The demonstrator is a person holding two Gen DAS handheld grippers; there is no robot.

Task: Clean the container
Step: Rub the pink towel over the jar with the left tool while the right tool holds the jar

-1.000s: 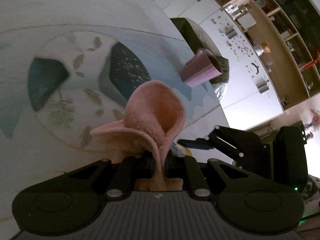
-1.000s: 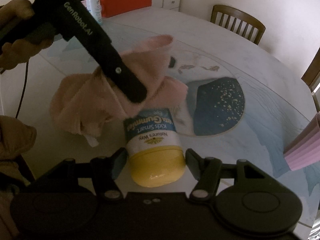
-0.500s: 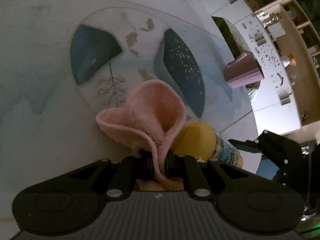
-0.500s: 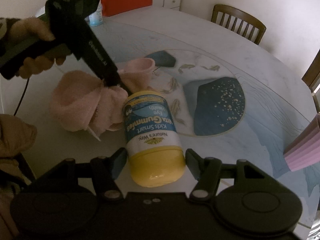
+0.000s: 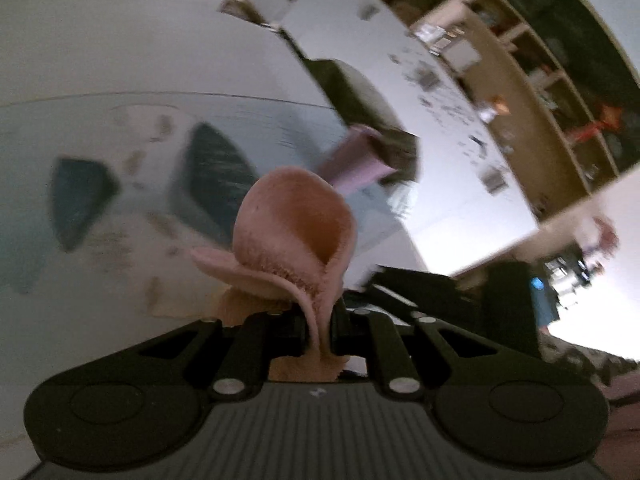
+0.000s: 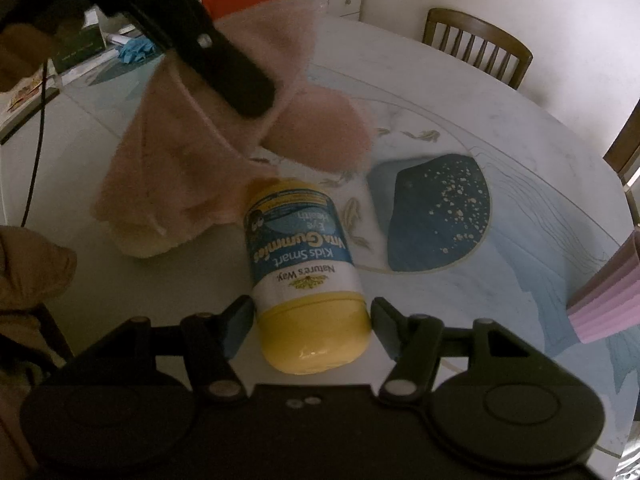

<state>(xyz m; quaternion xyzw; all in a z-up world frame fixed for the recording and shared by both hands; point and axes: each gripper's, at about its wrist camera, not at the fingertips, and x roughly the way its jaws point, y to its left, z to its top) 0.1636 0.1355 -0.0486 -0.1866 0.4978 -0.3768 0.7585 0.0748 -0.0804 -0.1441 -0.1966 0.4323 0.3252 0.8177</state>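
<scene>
Left gripper [image 5: 320, 320] clamped on pink cloth [image 5: 294, 236]; bottle hidden in the left wrist view. Only the right wrist view shows yellow gummies bottle [image 6: 304, 264] lying on table [image 6: 460, 92], right gripper [image 6: 312, 320] pinching its base, cloth hanging just beside it, purple cup [image 6: 608, 296] well apart.

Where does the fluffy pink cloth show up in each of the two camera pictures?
Left wrist view: pink cloth at centre, pinched in the left gripper.
Right wrist view: upper left, hanging from that gripper.
Shared landmark: the purple ribbed cup.
</scene>
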